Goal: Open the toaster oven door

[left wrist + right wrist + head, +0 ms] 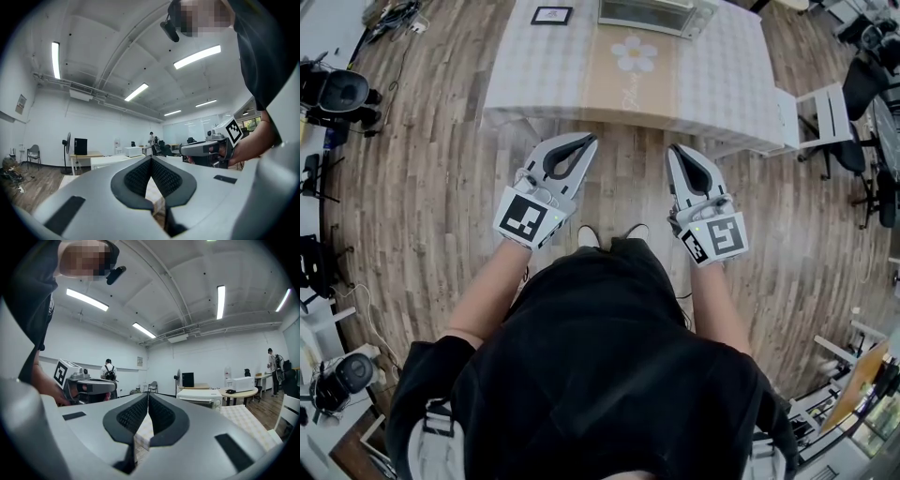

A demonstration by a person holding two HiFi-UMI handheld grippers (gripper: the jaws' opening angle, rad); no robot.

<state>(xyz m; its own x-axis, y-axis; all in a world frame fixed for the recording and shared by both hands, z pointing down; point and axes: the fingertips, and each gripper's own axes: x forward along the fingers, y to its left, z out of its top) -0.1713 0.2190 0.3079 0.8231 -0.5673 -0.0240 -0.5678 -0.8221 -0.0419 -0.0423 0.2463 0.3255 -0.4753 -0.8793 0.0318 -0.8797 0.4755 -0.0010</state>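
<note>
The silver toaster oven (656, 14) stands at the far edge of a table with a checkered cloth (712, 84), its door closed; it also shows in the right gripper view as the toaster oven (200, 398). I stand on the floor in front of the table, well short of it. My left gripper (589, 139) and right gripper (673, 148) hang side by side above the floor, pointing at the table. Both are shut with nothing between the pads, as the left gripper (151, 158) and right gripper (148, 394) show in their own views.
A small framed picture (551, 15) lies on the table left of the oven. A white chair (825, 117) stands at the table's right end. Dark chairs and gear (342, 94) sit along the left wall. Other desks and people are far across the room.
</note>
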